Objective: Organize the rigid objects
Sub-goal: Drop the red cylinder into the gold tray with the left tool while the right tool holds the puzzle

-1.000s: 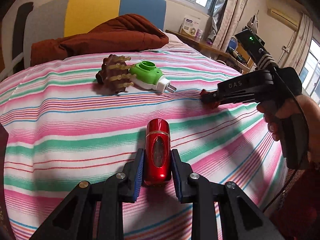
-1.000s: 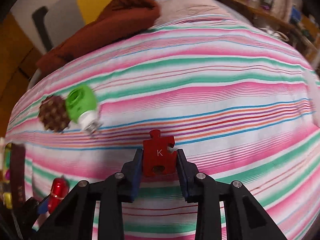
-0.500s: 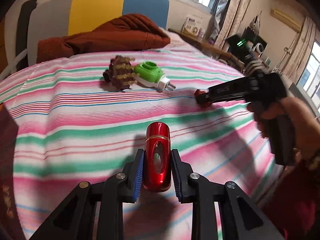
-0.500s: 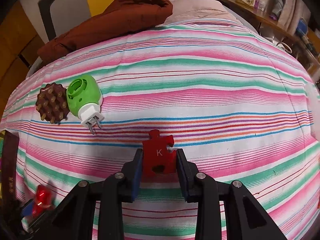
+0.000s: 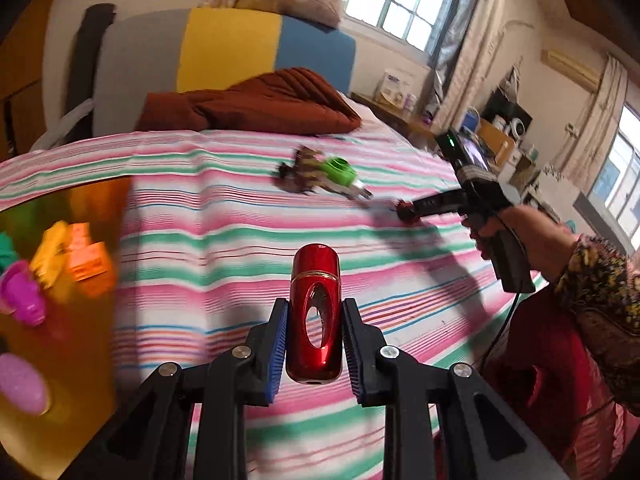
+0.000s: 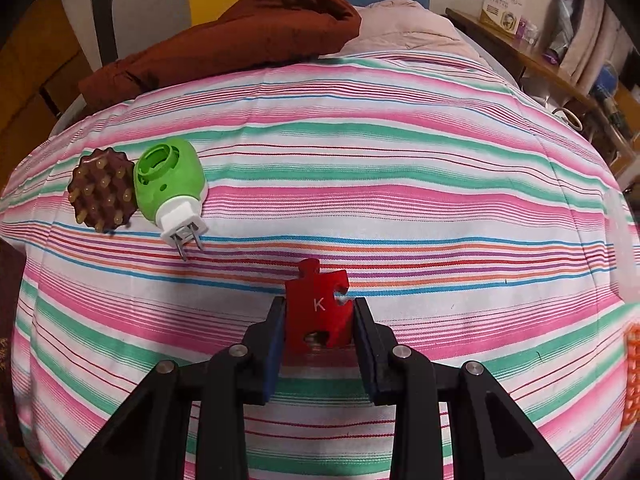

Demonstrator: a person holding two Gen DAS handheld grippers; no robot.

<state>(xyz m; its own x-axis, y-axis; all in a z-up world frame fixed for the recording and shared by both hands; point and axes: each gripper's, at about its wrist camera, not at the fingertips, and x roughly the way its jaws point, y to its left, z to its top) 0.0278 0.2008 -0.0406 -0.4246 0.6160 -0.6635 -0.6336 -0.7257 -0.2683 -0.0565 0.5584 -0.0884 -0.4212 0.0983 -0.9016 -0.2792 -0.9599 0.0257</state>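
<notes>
My left gripper [image 5: 314,344] clamps the red capsule [image 5: 315,316] above the bed's left edge, near the toy box [image 5: 60,360]; my right gripper [image 6: 319,334] pinches the red puzzle piece [image 6: 318,308] mid-bed; brown massager [image 6: 102,190] and green plug-in [image 6: 170,182] still wait near the far-left corner.

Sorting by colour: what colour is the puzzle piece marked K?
Red puzzle piece; right wrist view shows it best.

Glossy red capsule-shaped case [image 5: 314,316] with oval cutout, upright, lower centre of left view. Red puzzle piece [image 6: 319,308] marked K, lower centre of right view. Brown spiked brush [image 6: 102,189] touching green plug-in device [image 6: 170,184], prongs toward camera, left on striped bed.
</notes>
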